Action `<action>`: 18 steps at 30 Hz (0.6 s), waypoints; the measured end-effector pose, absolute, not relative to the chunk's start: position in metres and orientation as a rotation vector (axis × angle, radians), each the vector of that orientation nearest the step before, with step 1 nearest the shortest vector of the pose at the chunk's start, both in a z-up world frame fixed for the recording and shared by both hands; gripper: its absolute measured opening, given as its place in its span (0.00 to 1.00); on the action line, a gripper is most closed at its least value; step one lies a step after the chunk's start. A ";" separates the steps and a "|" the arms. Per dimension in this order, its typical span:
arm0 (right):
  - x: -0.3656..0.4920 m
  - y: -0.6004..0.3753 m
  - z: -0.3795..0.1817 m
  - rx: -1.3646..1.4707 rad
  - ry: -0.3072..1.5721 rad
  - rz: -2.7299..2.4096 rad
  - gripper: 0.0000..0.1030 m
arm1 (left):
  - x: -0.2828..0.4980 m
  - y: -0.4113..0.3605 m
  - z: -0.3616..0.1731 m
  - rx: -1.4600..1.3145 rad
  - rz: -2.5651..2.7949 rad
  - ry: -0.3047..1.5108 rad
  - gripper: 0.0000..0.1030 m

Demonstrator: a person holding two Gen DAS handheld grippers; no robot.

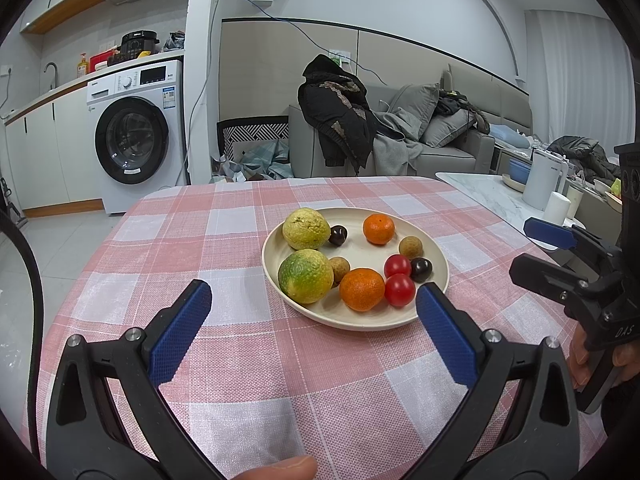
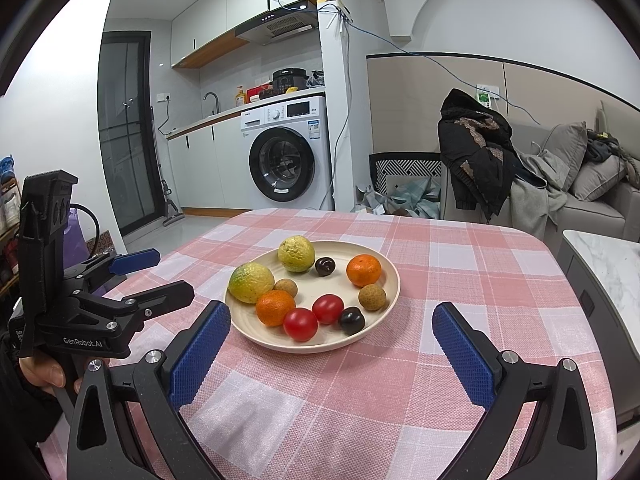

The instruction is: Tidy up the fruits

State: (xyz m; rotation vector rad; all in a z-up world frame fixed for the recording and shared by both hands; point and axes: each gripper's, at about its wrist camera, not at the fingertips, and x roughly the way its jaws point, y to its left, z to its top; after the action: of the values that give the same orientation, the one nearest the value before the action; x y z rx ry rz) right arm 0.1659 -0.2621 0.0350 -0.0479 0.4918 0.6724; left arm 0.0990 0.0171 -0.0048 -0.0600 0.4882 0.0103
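all fruits (image 2: 300, 324) lie together on the cream plate (image 2: 390, 296) near the table's middle; none sits on the checked cloth (image 2: 460, 264). this fits fruits gathered onto the plate, or a mixed plate awaiting sorting. left tongs (image 1: 314, 300) and right tongs (image 2: 332, 320) both spread wide at the plate's near rim, holding nothing.

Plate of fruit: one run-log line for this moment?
left gripper: open, empty | right gripper: open, empty | fruit: all on plate | tablecloth: otherwise bare

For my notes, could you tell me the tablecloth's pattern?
Pink and white checks on the tablecloth, clearest in the right wrist view.
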 end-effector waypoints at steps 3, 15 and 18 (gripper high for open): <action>0.166 -0.261 0.035 -0.050 0.493 0.674 1.00 | 0.100 0.017 -0.005 -0.061 0.010 0.490 0.99; 0.164 -0.258 0.033 -0.056 0.497 0.683 1.00 | 0.098 0.017 -0.005 -0.066 0.010 0.489 0.99; 0.164 -0.257 0.033 -0.056 0.497 0.684 1.00 | 0.098 0.016 -0.005 -0.067 0.010 0.488 0.99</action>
State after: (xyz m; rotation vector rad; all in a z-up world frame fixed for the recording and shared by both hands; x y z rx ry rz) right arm 0.1638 -0.2574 0.0326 -0.0561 0.4972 0.6843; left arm 0.0982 0.0156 -0.0052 -0.0670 0.4882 0.0101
